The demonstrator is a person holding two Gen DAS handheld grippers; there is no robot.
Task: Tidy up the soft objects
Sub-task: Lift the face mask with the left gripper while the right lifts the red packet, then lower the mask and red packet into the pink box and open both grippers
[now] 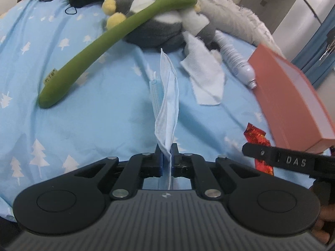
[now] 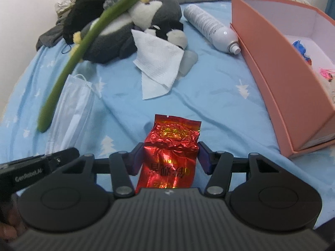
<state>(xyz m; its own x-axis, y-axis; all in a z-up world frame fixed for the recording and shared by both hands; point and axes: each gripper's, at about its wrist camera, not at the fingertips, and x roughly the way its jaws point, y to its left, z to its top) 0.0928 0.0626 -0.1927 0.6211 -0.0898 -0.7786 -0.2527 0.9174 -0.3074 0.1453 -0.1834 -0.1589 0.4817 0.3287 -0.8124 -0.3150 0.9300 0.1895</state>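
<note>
My left gripper (image 1: 166, 154) is shut on the lower edge of a light blue face mask (image 1: 167, 96), which stands edge-on above the blue bedsheet (image 1: 73, 115). The same mask (image 2: 71, 113) shows at the left in the right wrist view. My right gripper (image 2: 170, 156) is shut on a crumpled red foil packet (image 2: 171, 144), with a pad pressing each side. That packet (image 1: 256, 135) peeks out at the lower right in the left wrist view. A green plush toothbrush (image 1: 108, 48) leans on a grey penguin plush (image 1: 159, 31) farther back.
A pink open box (image 2: 278, 79) stands at the right with colourful items inside. A white spray bottle (image 2: 211, 27) lies beside it. A white tissue (image 2: 159, 62) rests against the plush. Black and grey clothes (image 2: 83, 10) and a pale pillow (image 1: 236, 16) lie behind.
</note>
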